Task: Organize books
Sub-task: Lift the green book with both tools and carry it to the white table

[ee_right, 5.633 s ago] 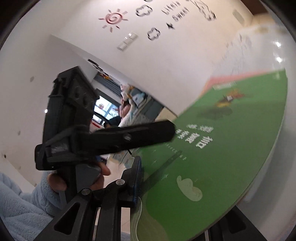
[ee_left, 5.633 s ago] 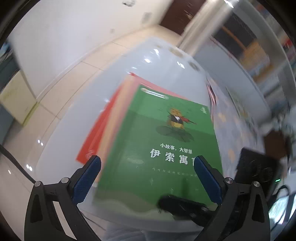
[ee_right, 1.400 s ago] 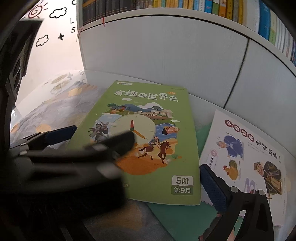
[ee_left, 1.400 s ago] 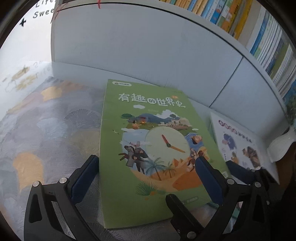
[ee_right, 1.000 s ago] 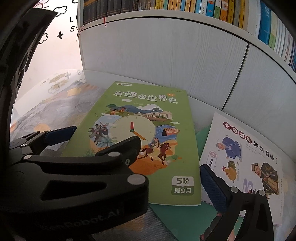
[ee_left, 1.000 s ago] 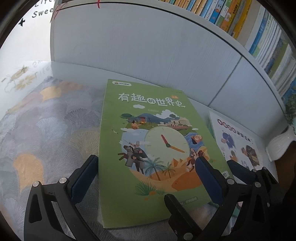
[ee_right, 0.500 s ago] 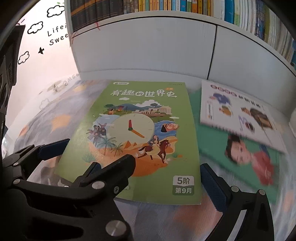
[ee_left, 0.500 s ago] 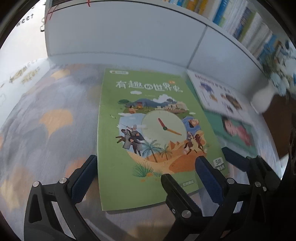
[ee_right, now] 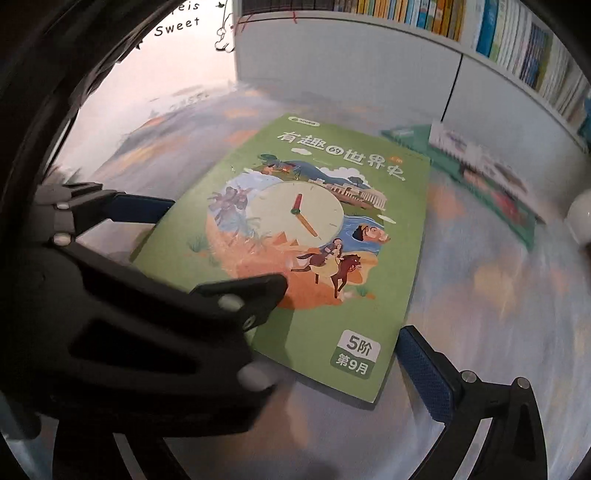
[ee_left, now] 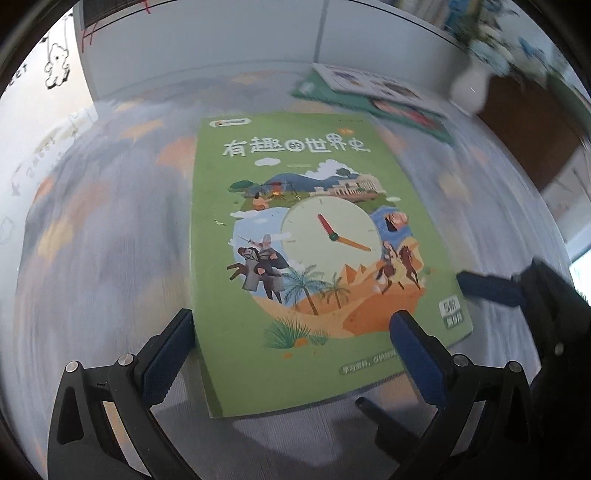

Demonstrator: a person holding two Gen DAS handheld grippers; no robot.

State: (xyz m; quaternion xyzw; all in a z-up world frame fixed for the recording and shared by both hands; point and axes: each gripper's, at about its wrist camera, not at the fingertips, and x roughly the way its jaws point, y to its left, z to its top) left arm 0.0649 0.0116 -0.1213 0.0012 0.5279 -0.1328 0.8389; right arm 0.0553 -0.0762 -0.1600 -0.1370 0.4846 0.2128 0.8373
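Left gripper (ee_left: 291, 354) spread wide, blue-padded fingers (ee_left: 168, 347) straddling the near end of the green book (ee_left: 295, 229); left pad just beside the book's left edge, right pad over the cover near the lower right corner. Nothing clamped between them; contact with the cover hard to judge. Seen again from the right wrist as a dark mass at lower left (ee_right: 192, 258), one blue finger beside the book's left edge, one black finger lying across the cover.

Right gripper (ee_right: 236, 365) also open, by the look of it: only its right blue finger (ee_right: 424, 376) in clear sight, just beside the book's lower right corner, the other one hidden behind the left tool. Holding nothing visible. In the left wrist view, one blue finger of it (ee_left: 487, 288) pointing in at the book's right edge, close to or touching it, cannot say which.

Green book (ee_right: 332, 229) lying flat, cover up, clock picture in the middle, on a grey cloth with pale orange patches (ee_left: 92, 229).

Beyond the book, to the right and well apart: two more books (ee_left: 373, 96) lying flat, a white-covered one on top of a dark green one, blurred. White round object (ee_left: 469, 88) near them, too blurred to name. White cabinet front (ee_right: 351, 62) at the back, a row of upright books (ee_right: 498, 33) on the shelf above. Wall with black lettering and cartoon stickers (ee_right: 177, 26) at left.
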